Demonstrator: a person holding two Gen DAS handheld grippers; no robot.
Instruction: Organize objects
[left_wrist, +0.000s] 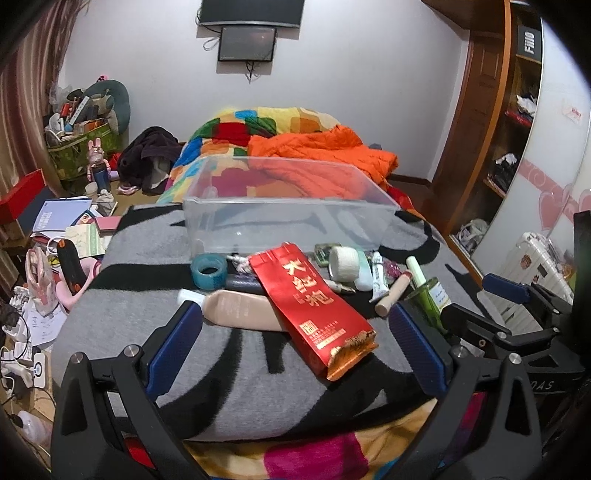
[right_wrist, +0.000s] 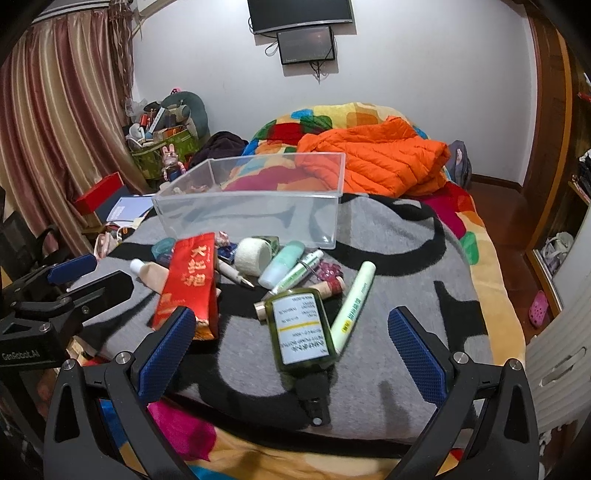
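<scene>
We hold left gripper (left_wrist: 295, 332) and right gripper (right_wrist: 291, 350) spread wide, both empty. Clear plastic bin (right_wrist: 255, 206) at far side of grey blanket (right_wrist: 406, 266) looks empty. Red tea pouch (left_wrist: 314, 310), green pump bottle (right_wrist: 301, 332), tape roll (left_wrist: 209, 271), tubes all near, unsorted. We judge task barely begun.

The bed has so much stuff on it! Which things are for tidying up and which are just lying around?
For the tidying:
clear plastic box
red packet
green bottle
pale green tube
white bandage roll
blue tape roll

Just lying about:
orange jacket
colourful blanket
bunny toy
wall screens
</scene>
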